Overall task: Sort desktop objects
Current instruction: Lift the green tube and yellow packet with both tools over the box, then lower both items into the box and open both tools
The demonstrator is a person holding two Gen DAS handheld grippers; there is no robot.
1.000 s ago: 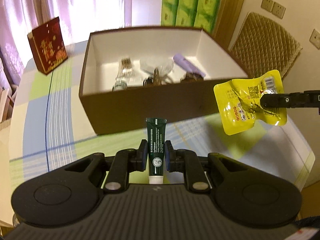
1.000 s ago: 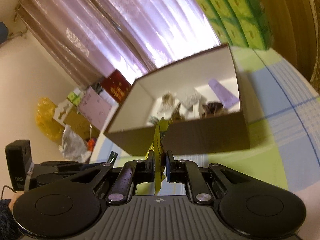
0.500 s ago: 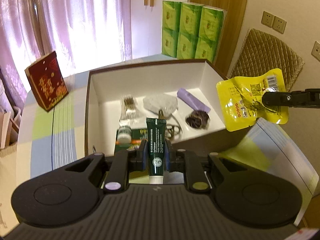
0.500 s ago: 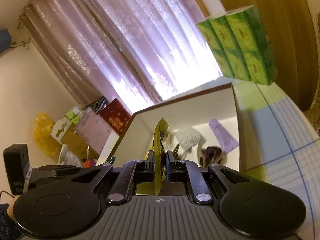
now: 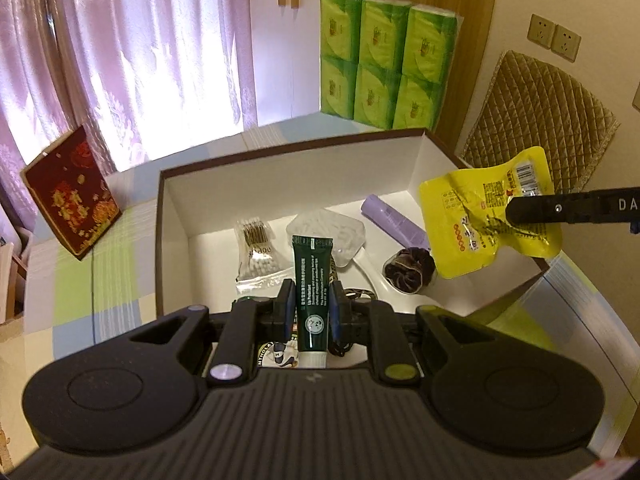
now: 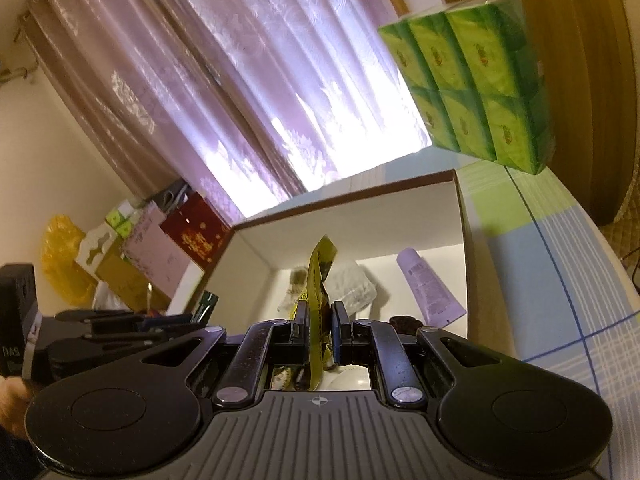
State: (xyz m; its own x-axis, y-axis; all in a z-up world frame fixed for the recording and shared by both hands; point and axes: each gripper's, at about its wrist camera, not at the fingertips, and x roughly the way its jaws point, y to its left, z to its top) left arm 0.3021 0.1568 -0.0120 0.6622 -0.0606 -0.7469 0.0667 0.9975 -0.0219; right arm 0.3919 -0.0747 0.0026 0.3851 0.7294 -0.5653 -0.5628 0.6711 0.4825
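A lived-in room of a home. Purple patterned curtains (image 5: pixel 120 60) cover a bright window, a checked cloth covers the table (image 5: pixel 76 292), a multipack of green tissue packets (image 5: pixel 384 60) stands by a wooden door, and a quilted chair back (image 5: pixel 536 120) leans under wall sockets (image 5: pixel 554 36).

Dim and warm overall — blown-out daylight glaring through the curtain (image 5: pixel 120 60), upper left. Strongly bowed at the edges — dark corners, slight blur low down.

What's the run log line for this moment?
left gripper: shut on green tube | right gripper: shut on yellow packet | both over box
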